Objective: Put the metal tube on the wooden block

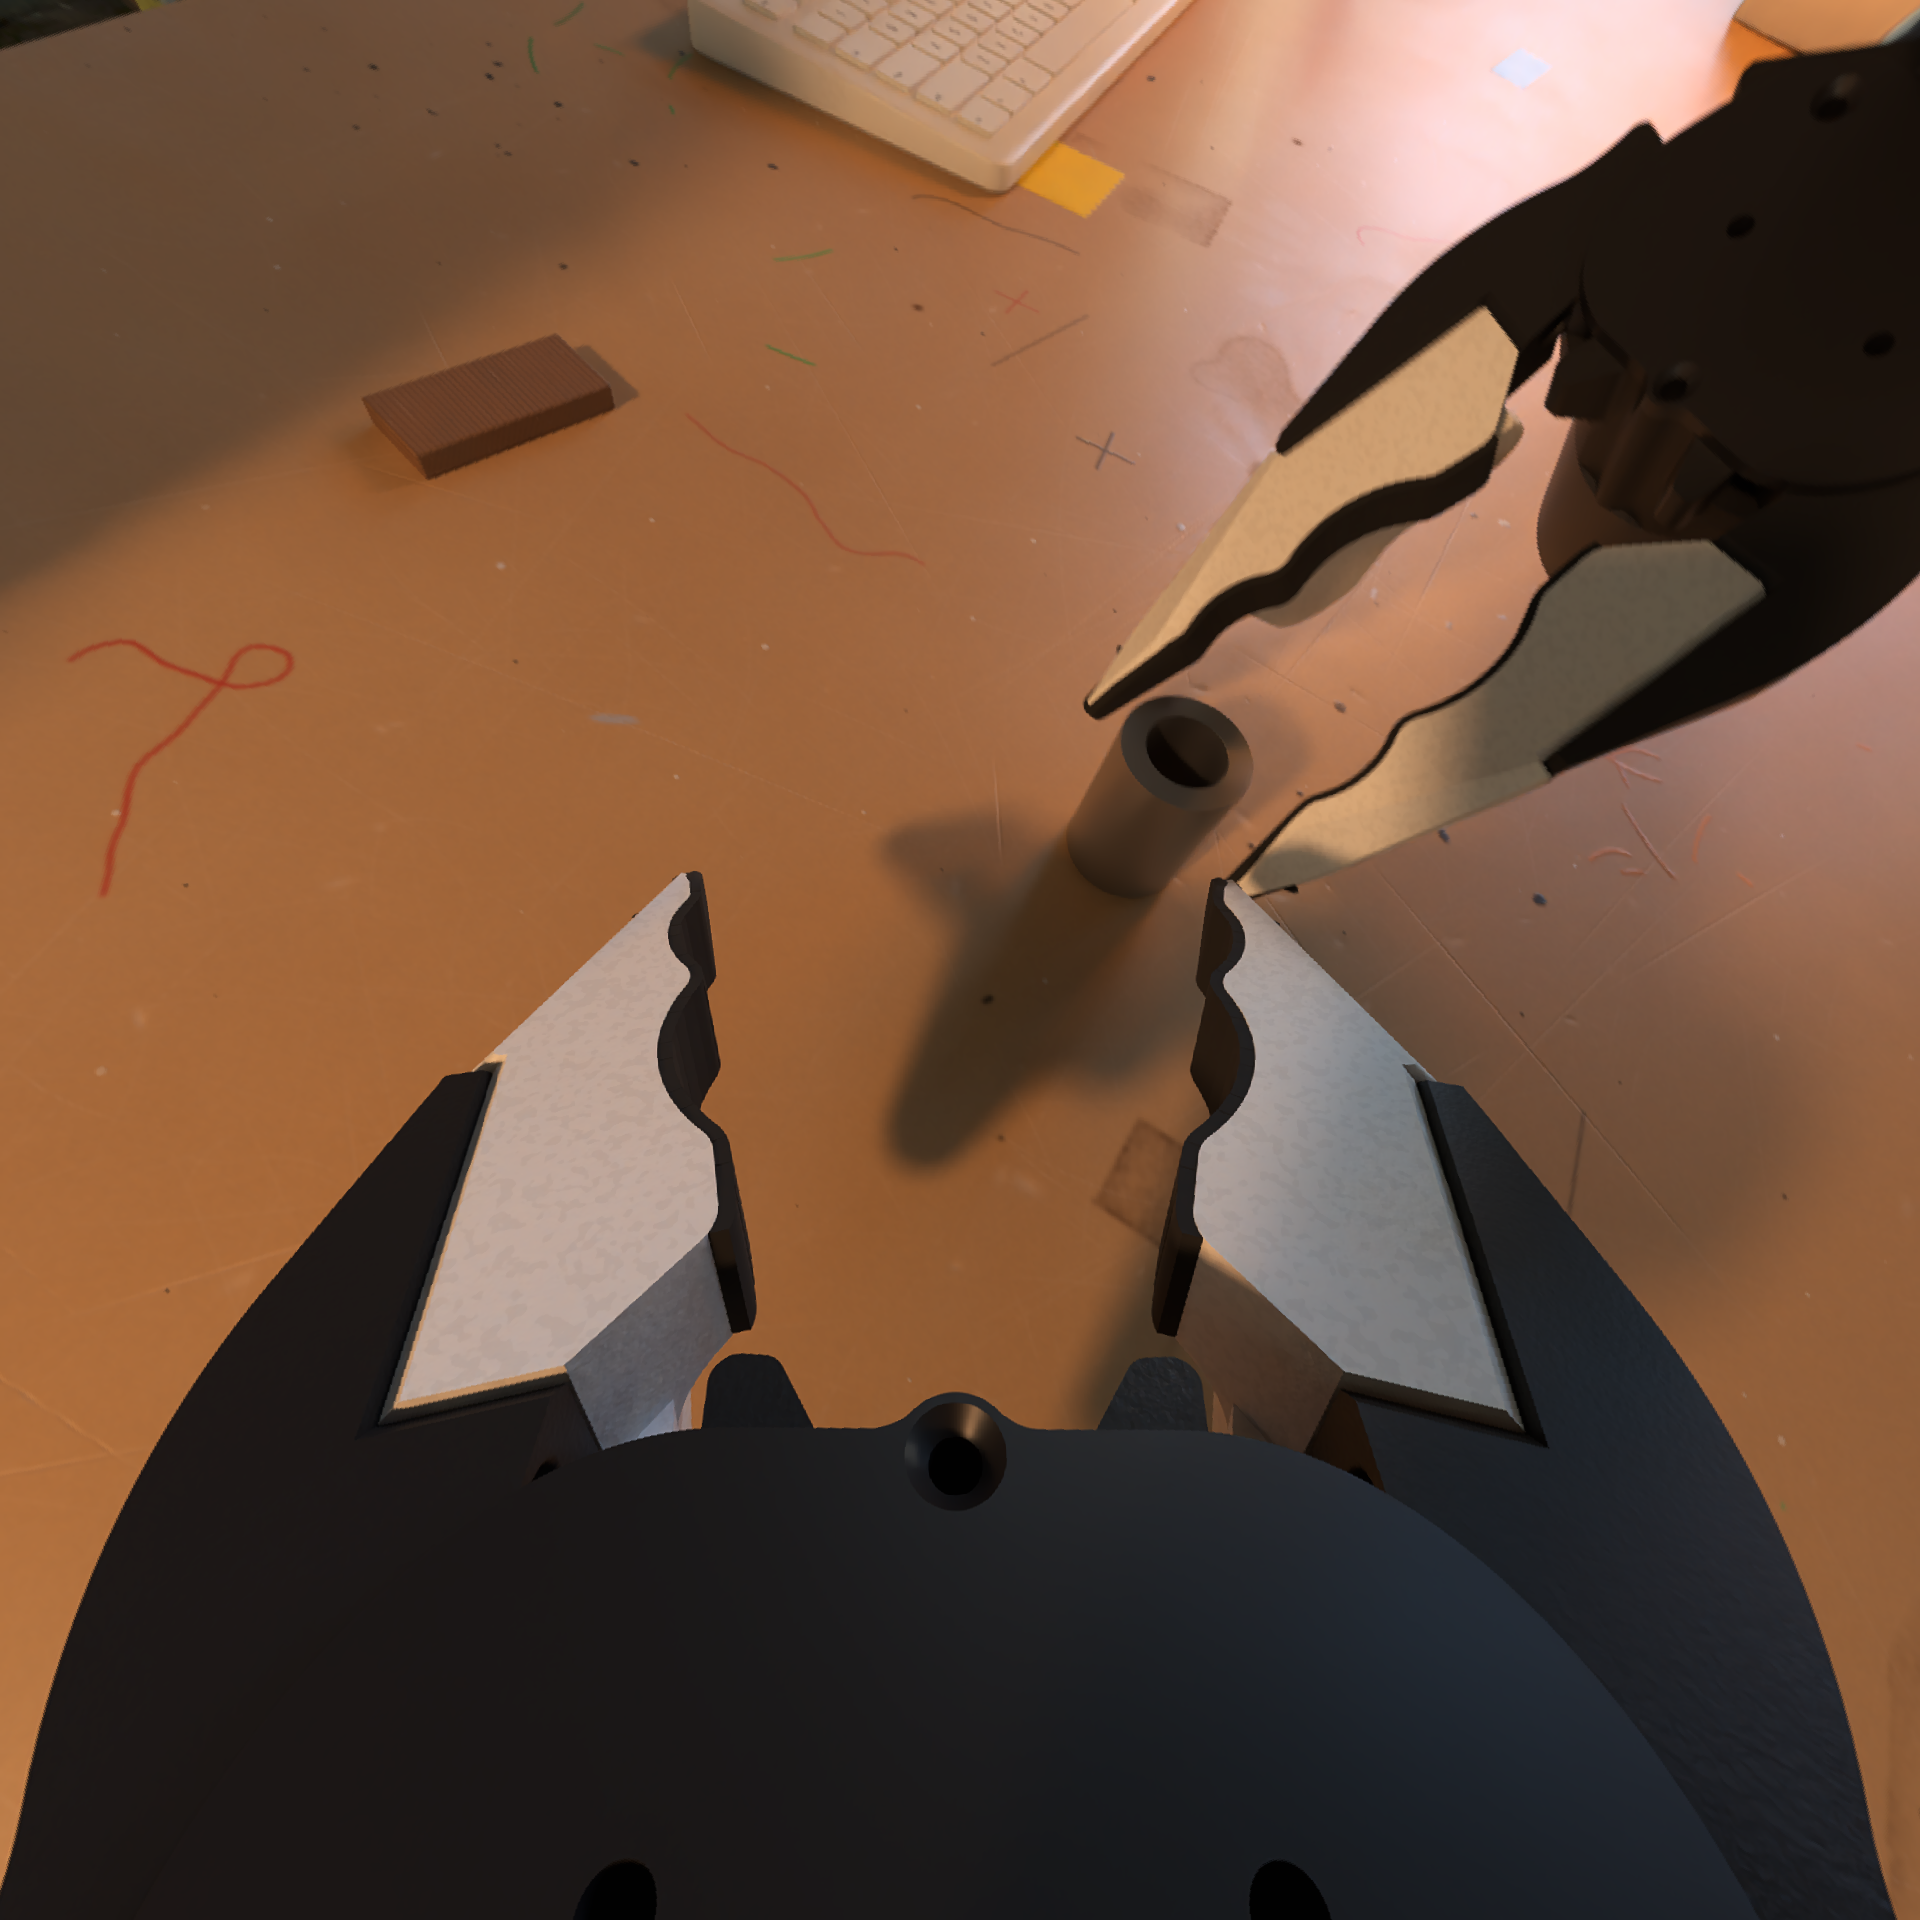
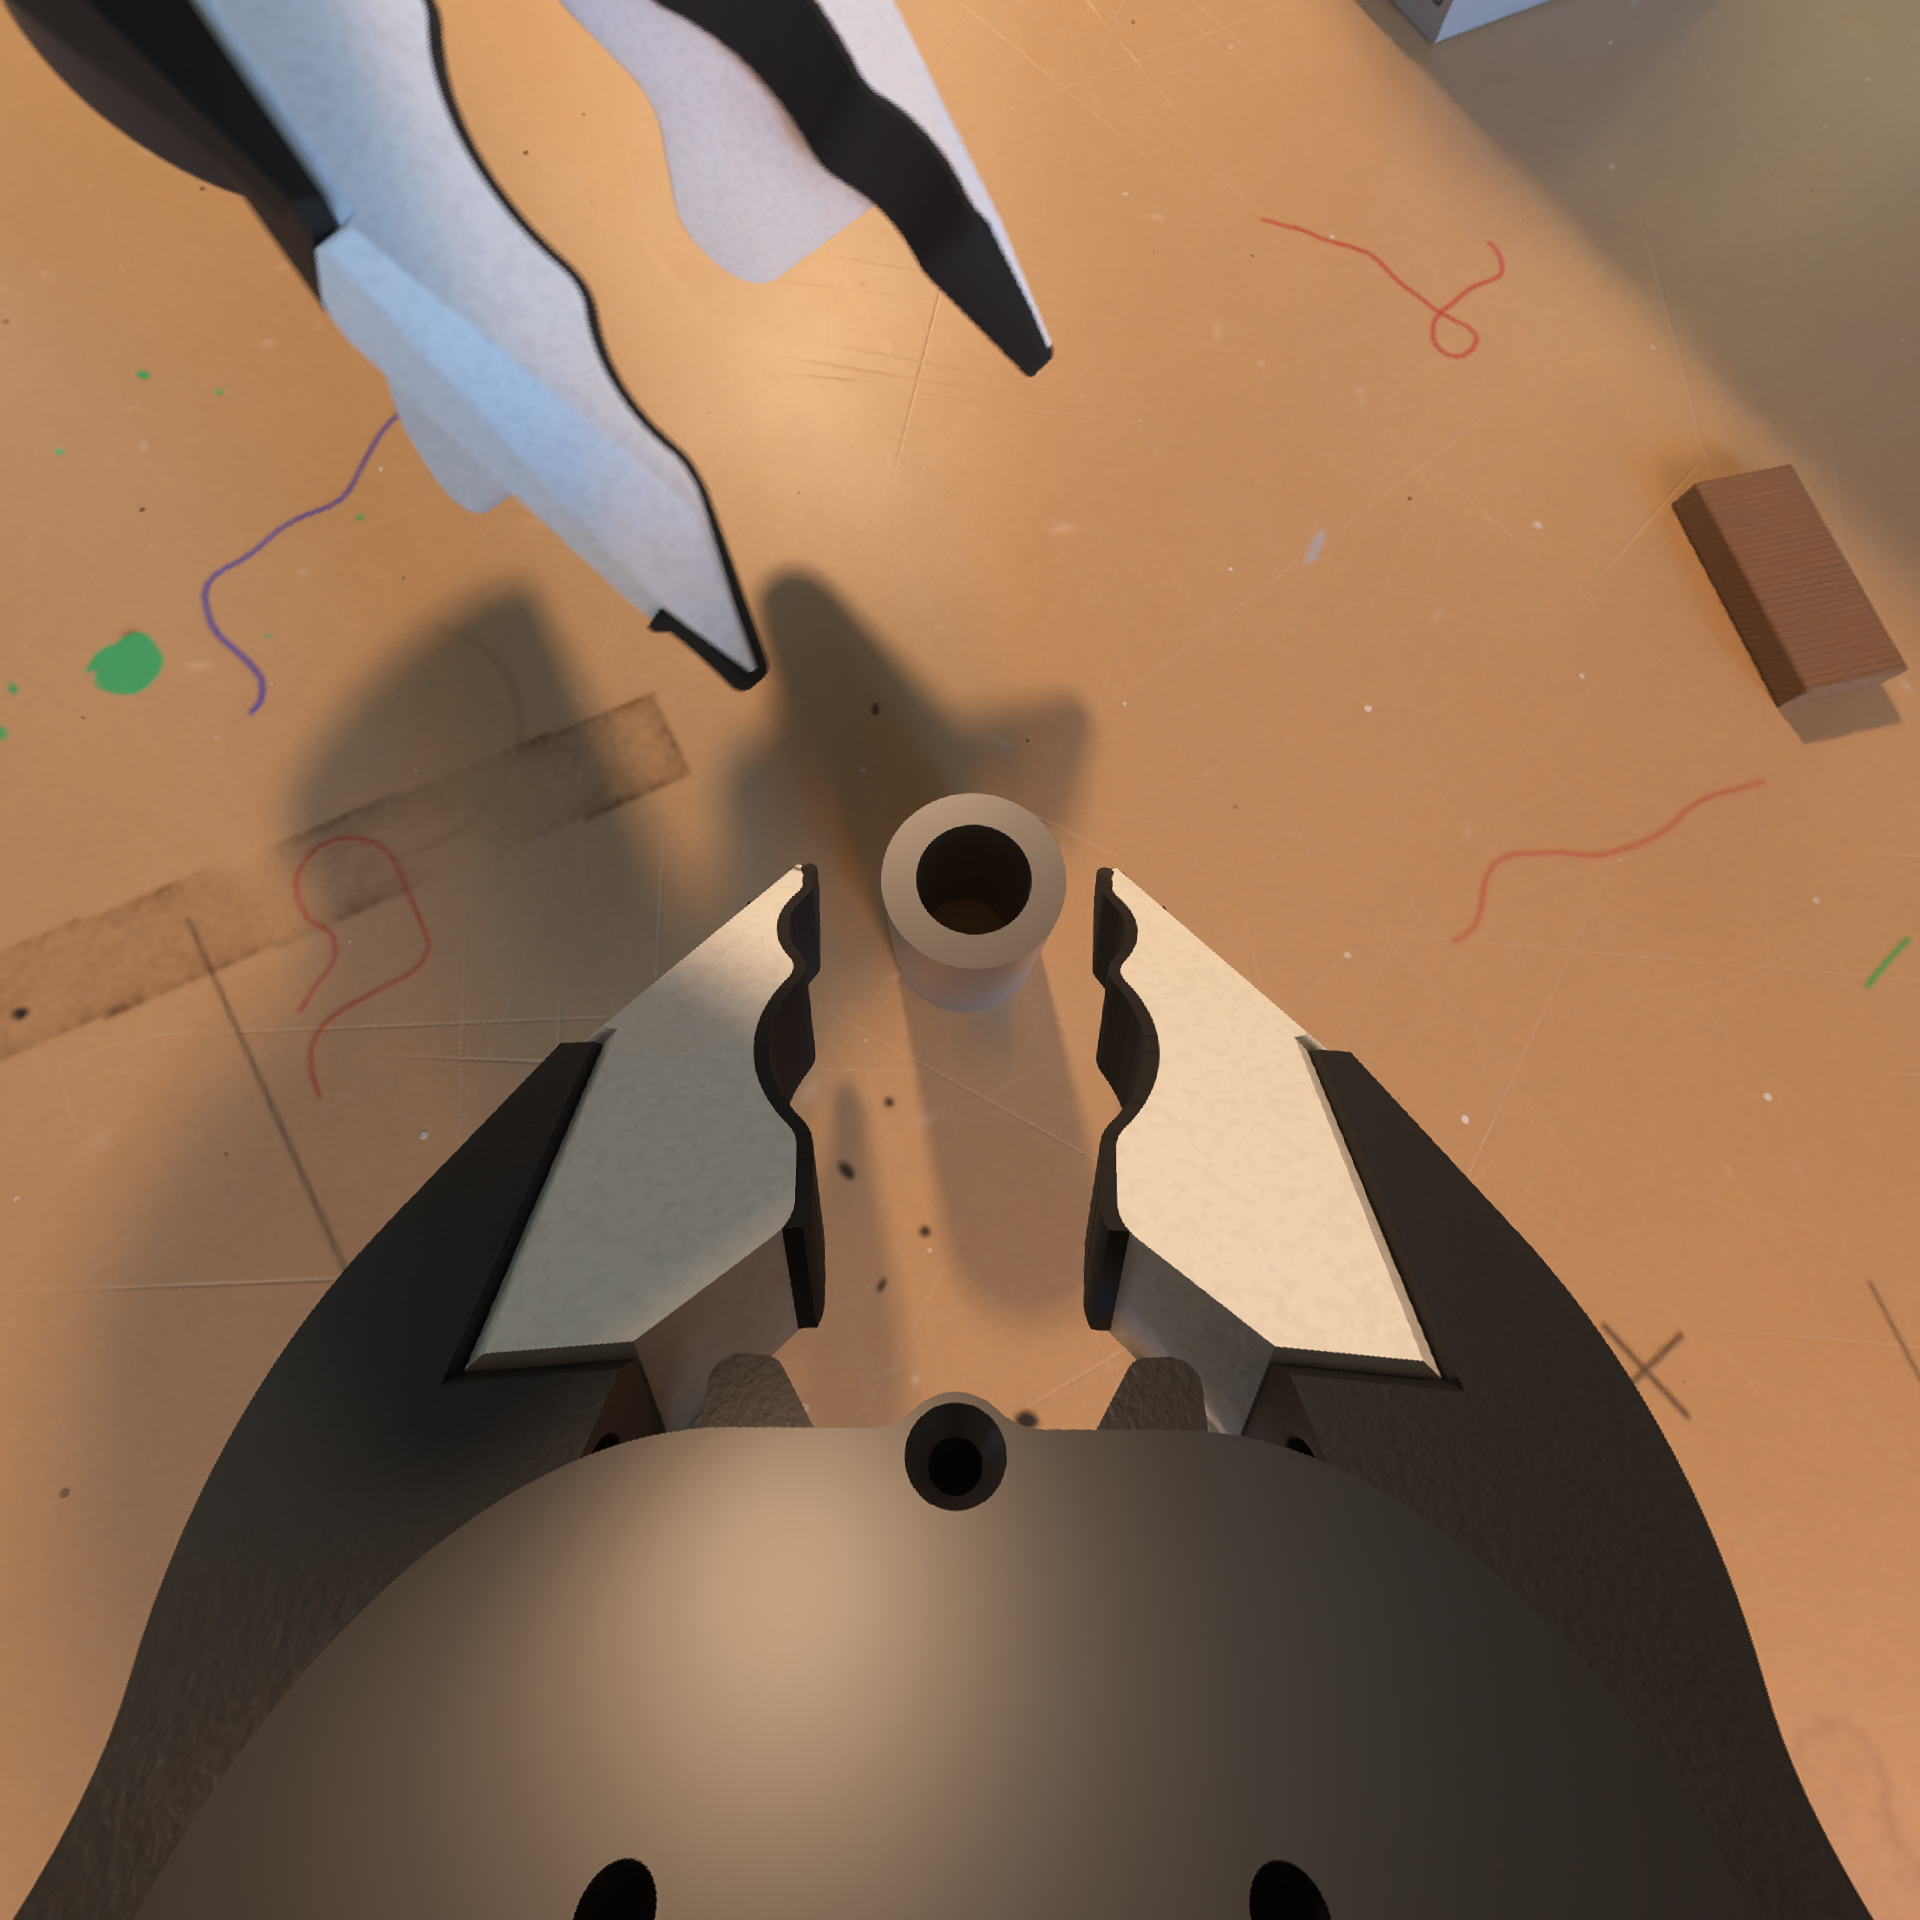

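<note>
Two grippers are hanging over the table with fingers spread and nothing held: the right gripper point(image 2: 956, 873) is looking almost straight down, its tips flanking the metal tube point(image 2: 971, 899) without touching it, while the left gripper point(image 1: 956, 883) is sitting back, the tube just past its tips at about one o'clock. The tube is standing upright on the orange table point(image 1: 623, 935), bore facing up, well apart from the wooden block point(image 1: 488, 403), which is lying flat out at ten o'clock in the left view and at two o'clock in the right. By the look of it, the tube is rigid, thick-walled, probably weighty for its size and slick, so pinching the outer wall around mid-height seems safest, keeping it vertical. Its base is being hidden behind its own rim from above, the white keyboard point(image 1: 935, 62) is running off the top edge, and whether the block's ribbed top is level is hard to judge.
</note>
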